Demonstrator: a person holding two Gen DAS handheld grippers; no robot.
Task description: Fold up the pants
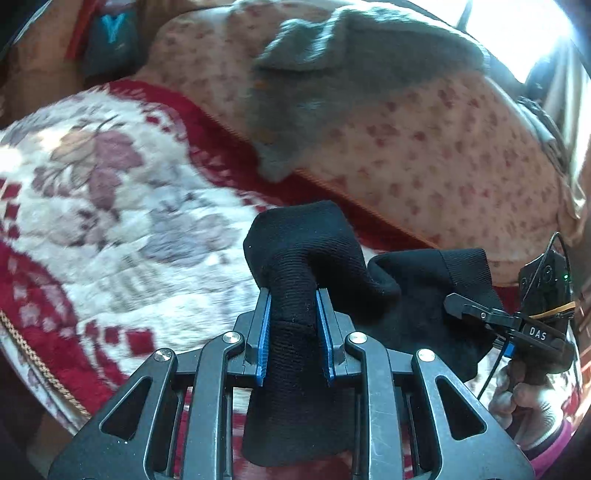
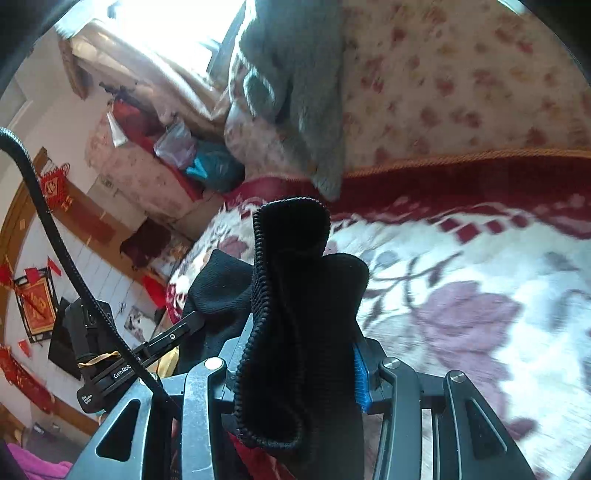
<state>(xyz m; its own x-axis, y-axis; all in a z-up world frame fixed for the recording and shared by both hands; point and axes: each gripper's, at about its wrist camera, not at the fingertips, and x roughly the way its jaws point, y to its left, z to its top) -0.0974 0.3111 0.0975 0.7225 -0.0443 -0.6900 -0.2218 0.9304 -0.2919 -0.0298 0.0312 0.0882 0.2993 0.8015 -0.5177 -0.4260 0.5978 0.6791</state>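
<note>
The black knit pants (image 1: 295, 266) hang bunched between both grippers above a bed. My left gripper (image 1: 293, 302) is shut on a thick fold of the pants, which fills the gap between its blue pads (image 1: 264, 332). My right gripper (image 2: 295, 354) is shut on another part of the pants (image 2: 295, 295), whose ribbed edge stands up over the fingers and hides the left one. The right gripper also shows at the right of the left wrist view (image 1: 458, 306), clamped on the cloth. The left gripper shows at the left of the right wrist view (image 2: 192, 325).
Below lies a white and red floral blanket (image 1: 110, 206). Beyond it is a pink flowered quilt (image 1: 424, 155) with a grey garment (image 1: 332, 74) on top. A bright window (image 2: 177, 22) and a wall with red decorations (image 2: 40, 306) are to the left.
</note>
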